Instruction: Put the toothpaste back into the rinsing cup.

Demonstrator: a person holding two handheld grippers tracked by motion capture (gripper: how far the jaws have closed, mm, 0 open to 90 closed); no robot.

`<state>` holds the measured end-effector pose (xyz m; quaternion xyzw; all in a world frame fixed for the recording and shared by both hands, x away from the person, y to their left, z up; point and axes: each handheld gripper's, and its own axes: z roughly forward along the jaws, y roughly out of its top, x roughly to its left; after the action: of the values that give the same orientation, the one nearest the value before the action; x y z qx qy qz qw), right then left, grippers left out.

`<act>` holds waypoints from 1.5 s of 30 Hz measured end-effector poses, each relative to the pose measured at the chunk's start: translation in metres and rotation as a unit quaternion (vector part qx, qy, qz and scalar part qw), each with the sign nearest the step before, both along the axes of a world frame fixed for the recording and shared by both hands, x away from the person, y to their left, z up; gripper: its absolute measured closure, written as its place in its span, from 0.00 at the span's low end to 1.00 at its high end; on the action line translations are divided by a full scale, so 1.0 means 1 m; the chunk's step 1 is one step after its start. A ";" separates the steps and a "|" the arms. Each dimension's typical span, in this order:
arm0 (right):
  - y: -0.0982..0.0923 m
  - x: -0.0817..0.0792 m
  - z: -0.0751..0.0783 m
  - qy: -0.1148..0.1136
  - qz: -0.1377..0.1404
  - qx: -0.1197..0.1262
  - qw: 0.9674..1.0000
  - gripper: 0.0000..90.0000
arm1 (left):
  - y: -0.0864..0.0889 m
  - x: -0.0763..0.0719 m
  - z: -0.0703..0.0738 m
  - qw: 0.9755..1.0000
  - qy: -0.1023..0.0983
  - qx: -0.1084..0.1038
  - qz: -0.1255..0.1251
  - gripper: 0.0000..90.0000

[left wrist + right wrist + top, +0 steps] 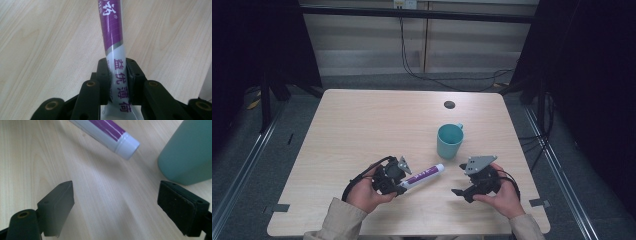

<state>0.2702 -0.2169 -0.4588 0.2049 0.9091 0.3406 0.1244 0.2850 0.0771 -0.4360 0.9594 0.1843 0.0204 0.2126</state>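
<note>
Near the front edge of the pale wooden bench (362, 125), the left gripper (398, 181) is clenched on the flat tail end of a purple-and-white toothpaste tube (424, 175), which points from it toward the teal mug (449, 140). From the high view the tube runs up and to the right, its white cap just short of the mug's base, while the right gripper (460, 180) sits apart on the other side with its jaws spread and nothing between them. Both grippers are held in the person's hands, beige sleeves entering from below.

Looking along the left gripper (119, 75), the pads press on the tube (112, 27) from both sides at its white section, where purple Chinese characters are printed; that lettering cannot be read from above. The purple band starts just beyond the jaws.

Looking along the right gripper (115, 195), the two black pads stand wide apart over bare wood. Beyond them the tube's white cap (126, 146) hangs clear of the bench, casting a soft shadow, and the mug's teal wall (187, 152) stands near it at the right.
</note>
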 end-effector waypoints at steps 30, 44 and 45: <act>0.058 0.019 0.051 -0.006 0.136 -0.079 0.988 0.18 | -0.020 -0.004 0.010 0.999 -0.003 -0.016 -0.029 0.84; 0.070 0.024 0.053 0.000 0.162 -0.125 0.979 0.28 | -0.023 -0.004 0.010 0.999 -0.006 -0.018 -0.037 0.84; 0.071 0.024 0.053 0.000 0.164 -0.129 0.978 0.28 | -0.024 -0.004 0.010 0.999 -0.006 -0.018 -0.037 0.84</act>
<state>0.2937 -0.1462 -0.4054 0.0350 0.9667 0.2362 0.0921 0.2813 0.0535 -0.4259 0.9616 0.1476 0.0150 0.2311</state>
